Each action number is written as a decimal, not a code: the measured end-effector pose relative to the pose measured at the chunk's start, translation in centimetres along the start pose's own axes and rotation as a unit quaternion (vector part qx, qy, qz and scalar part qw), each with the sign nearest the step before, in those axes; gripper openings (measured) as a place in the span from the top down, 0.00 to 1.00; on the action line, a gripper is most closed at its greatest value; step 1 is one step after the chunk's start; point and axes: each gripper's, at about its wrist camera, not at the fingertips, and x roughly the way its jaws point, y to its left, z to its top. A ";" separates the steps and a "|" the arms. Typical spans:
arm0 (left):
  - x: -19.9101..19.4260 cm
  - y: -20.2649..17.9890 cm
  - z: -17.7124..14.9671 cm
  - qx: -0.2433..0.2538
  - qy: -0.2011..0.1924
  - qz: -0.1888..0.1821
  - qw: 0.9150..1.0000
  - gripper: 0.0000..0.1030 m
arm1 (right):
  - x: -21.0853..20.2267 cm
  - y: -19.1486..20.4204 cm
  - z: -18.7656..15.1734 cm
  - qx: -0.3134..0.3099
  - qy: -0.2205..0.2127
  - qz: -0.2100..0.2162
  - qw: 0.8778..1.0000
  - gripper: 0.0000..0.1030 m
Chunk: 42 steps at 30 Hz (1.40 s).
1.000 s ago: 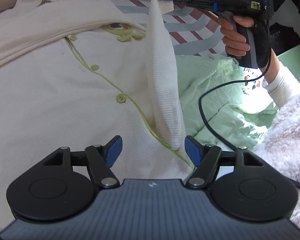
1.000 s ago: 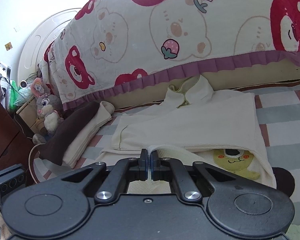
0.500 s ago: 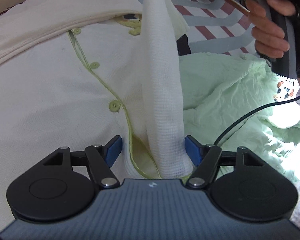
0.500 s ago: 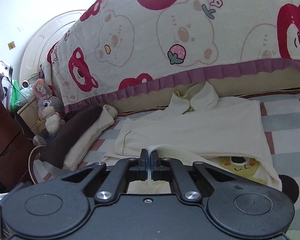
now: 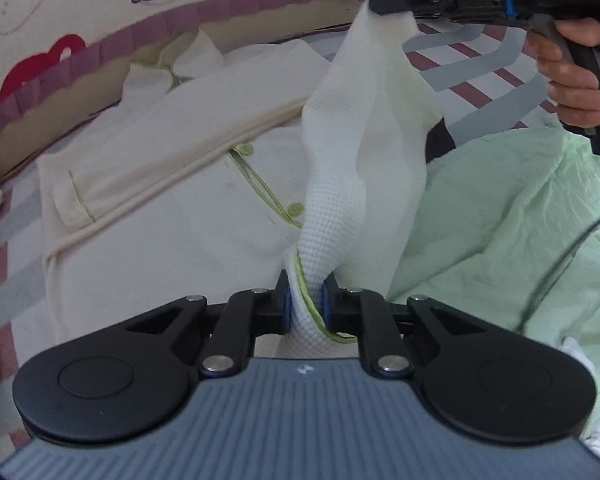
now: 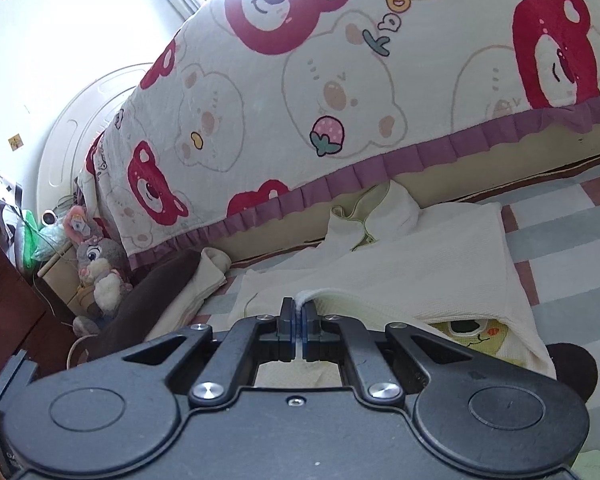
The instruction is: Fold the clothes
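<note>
Striped mat point(image 5: 476, 92) laid beside bear-print bedspread point(image 6: 380, 80). Cream waffle-knit shirt point(image 5: 148, 200) spread at centre. Hem bunch pinched at 6 o'clock by left gripper point(image 5: 306, 304). Lifted corner clamped at 1 o'clock by right gripper point(image 5: 380, 3). Green cloth point(image 5: 500, 220) seen at 3 o'clock.

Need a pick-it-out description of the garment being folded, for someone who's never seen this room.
Start at the bed with the bear-print bedspread; on the striped mat below its purple ruffle lies the cream shirt. Unlike the plain pale-green cloth beside it, it has waffle texture, lime piping and buttons, and both the left gripper and right gripper pinch it.
</note>
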 end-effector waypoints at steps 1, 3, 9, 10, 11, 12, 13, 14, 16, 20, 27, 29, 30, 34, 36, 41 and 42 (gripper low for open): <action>0.0 0.8 0.7 0.008 -0.002 0.009 1.000 0.87 | -0.2 -0.1 0.2 0.003 -0.008 0.000 1.000 0.95; 0.3 2.4 2.3 0.034 -0.007 0.031 0.999 0.87 | -0.4 -0.2 0.7 0.002 -0.022 -0.003 1.000 0.95; 2.8 5.7 9.2 0.110 -0.017 0.077 0.991 0.87 | 1.0 -0.5 4.3 -0.052 -0.024 -0.041 0.998 0.95; 3.4 6.1 10.5 0.119 -0.019 0.081 0.989 0.87 | 1.6 -0.8 5.0 -0.062 -0.022 -0.050 0.997 0.95; 4.0 6.2 11.9 0.126 -0.023 0.088 0.988 0.87 | 2.3 -1.1 5.9 -0.069 -0.019 -0.060 0.996 0.95; 4.8 6.2 13.3 0.132 -0.027 0.093 0.986 0.87 | 3.1 -1.4 6.8 -0.075 -0.017 -0.072 0.994 0.95; 5.7 6.2 14.7 0.140 -0.033 0.099 0.985 0.87 | 4.1 -1.8 7.7 -0.079 -0.015 -0.084 0.993 0.95; 6.8 6.2 16.2 0.145 -0.041 0.108 0.983 0.87 | 5.1 -2.3 8.8 -0.082 -0.013 -0.097 0.992 0.95; 8.9 7.4 18.5 0.134 -0.069 0.133 0.980 0.86 | 7.5 -3.1 11.0 -0.093 -0.012 -0.129 0.987 0.95; 11.6 11.6 21.9 0.036 -0.095 0.079 0.992 0.57 | 13.2 -5.5 14.3 -0.088 -0.014 -0.216 0.972 0.95; 8.2 14.8 15.5 -0.035 -0.146 0.000 0.989 0.37 | 19.2 -8.9 13.0 0.001 0.037 -0.258 0.966 0.84; 7.4 15.3 12.3 -0.012 -0.140 0.026 0.990 0.37 | 19.1 -7.8 11.3 -0.009 0.054 -0.240 0.969 0.75; 7.1 15.8 10.7 -0.010 -0.136 0.028 0.990 0.37 | 19.3 -7.1 10.3 -0.023 0.067 -0.236 0.969 0.74; 6.9 19.0 4.4 -0.120 -0.115 -0.029 0.986 0.37 | 20.8 -4.4 6.7 -0.078 0.125 -0.213 0.966 0.74; 7.3 20.1 2.4 -0.165 -0.097 -0.051 0.980 0.37 | 21.6 -2.9 4.8 -0.074 0.145 -0.185 0.969 0.74; 7.8 20.3 1.3 -0.162 -0.098 -0.046 0.981 0.39 | 24.2 1.0 0.2 -0.045 0.188 -0.110 0.975 0.74; 8.0 20.6 1.2 -0.170 -0.099 -0.056 0.979 0.39 | 24.8 1.9 -0.7 -0.050 0.198 -0.099 0.974 0.74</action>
